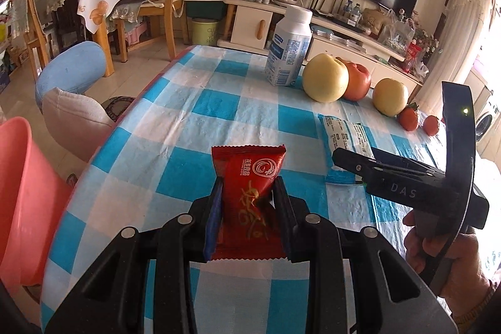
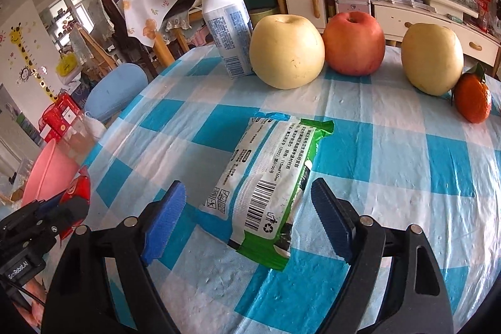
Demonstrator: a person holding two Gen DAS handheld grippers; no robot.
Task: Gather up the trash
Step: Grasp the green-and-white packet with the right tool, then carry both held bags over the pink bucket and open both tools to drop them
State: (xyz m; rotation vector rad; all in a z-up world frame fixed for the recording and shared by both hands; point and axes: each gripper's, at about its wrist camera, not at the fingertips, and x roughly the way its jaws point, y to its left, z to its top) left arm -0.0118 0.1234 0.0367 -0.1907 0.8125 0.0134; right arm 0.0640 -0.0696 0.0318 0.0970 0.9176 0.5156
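1. Gripping a red wrapper point(image 1: 250, 202) between their blue pads, the left tongs point(image 1: 249, 193) held it clear of the checked bench point(image 1: 175, 102), with a pink basin point(image 1: 22, 202) just off the bench edge to the left.
2. The right tongs point(image 2: 247, 218) stood wide over a white-and-green packet point(image 2: 266, 177) lying flat on the bench, one pad on either side and neither touching it.
3. A white bottle point(image 2: 224, 24) stood upright at the far edge, beside two pale apples point(image 2: 286, 50) and a red one point(image 2: 353, 43), with small oranges point(image 2: 472, 97) to the right.
4. Risk, left: the wrapper looked thin and slick, pinched only at its lower half; a quick swing toward the basin could let it slide out or fall short onto the floor.
5. Risk, right: the packet lay at an angle to the pads, so closing could catch just one edge and spin it, or snag the thin cloth and drag it.
6. Risk, shared: the two tongs worked close together and could knock one another.
7. Hidden: the basin's inside was cut off in both views, so what it held could not be told; whether the bottle was empty could not be told either.
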